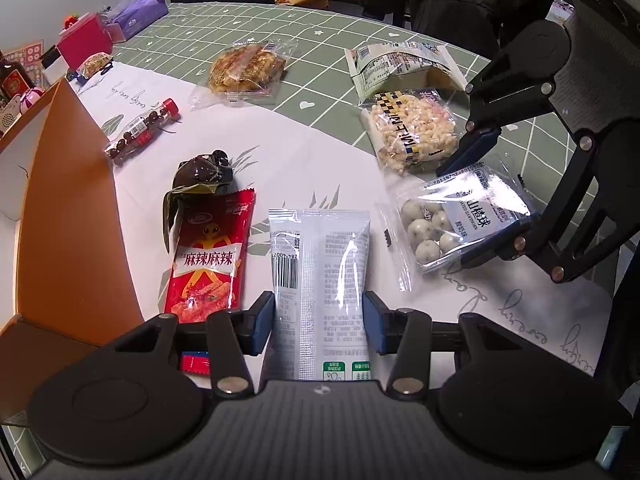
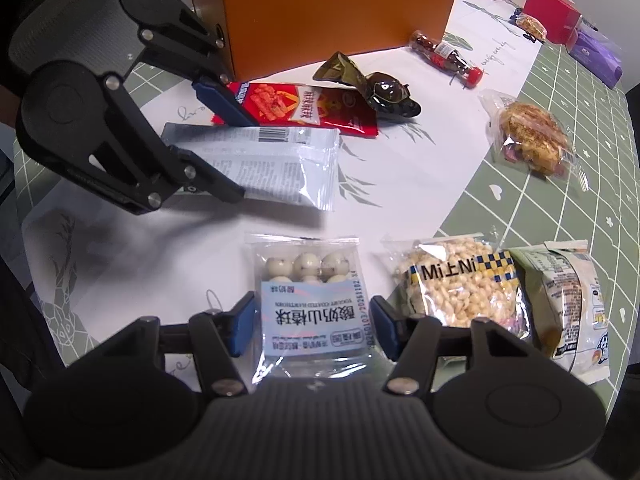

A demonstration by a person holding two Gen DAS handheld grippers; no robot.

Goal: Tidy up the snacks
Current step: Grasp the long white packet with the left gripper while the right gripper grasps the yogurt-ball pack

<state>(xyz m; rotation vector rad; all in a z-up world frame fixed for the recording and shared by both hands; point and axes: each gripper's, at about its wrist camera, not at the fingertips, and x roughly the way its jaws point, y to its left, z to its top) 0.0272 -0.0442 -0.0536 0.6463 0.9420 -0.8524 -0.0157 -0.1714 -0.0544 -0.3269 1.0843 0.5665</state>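
1. My left tool point(image 1: 319, 322) is straddling the silver packet point(image 1: 320, 280), one blue pad on each long edge; I cannot tell whether the pads are pressing or only touching. The packet is lying flat on the tabletop point(image 1: 320, 168), running forward from the tool.
2. Just left of that tool the red spicy-strip packet point(image 1: 208, 252) is lying, with a dark vacuum-packed snack point(image 1: 200, 176) beyond it and the orange box point(image 1: 68, 216) further left.
3. My right tool point(image 2: 312, 326) is sitting spread around the hawthorn-ball packet point(image 2: 310, 300), with gaps showing at both pads, so it is released.
4. Just right of the right tool I am seeing the puffed-rice cake point(image 2: 456, 284), then a pale green wrapped snack point(image 2: 568, 300).
5. Far ahead of it a crispy cake packet point(image 2: 532, 140) and a tube of dark candies point(image 2: 448, 56) are lying.
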